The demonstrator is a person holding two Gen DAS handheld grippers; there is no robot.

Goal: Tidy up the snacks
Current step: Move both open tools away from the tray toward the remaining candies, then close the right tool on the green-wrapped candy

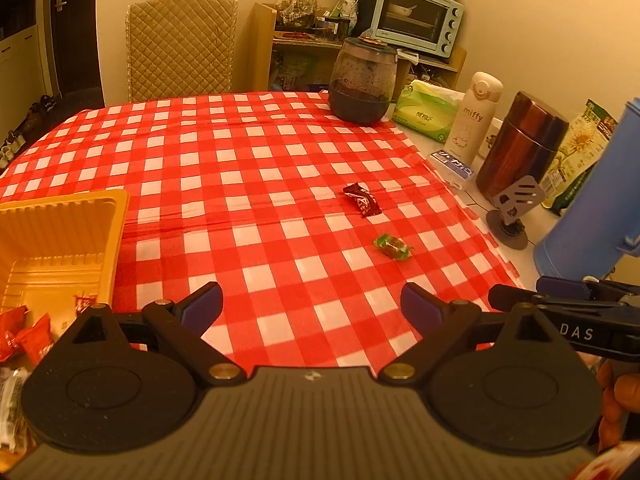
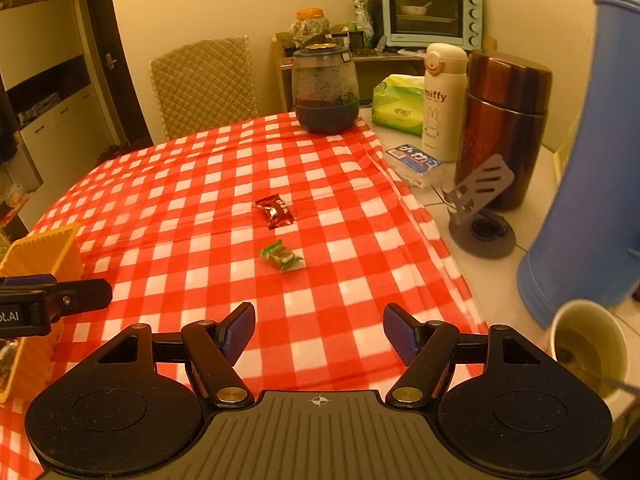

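Red snacks [image 1: 24,336] in yellow tray [image 1: 60,232]

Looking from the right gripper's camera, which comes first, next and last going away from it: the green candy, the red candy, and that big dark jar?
1. Green-wrapped candy, on the checked cloth just ahead of the open right gripper, slightly to its left.
2. Red-wrapped candy, a little beyond the green one.
3. Dark jar, at the cloth's far edge.

Two candies [image 2: 280,236] on tablecloth [image 2: 200,184], tray [image 1: 60,236] left.
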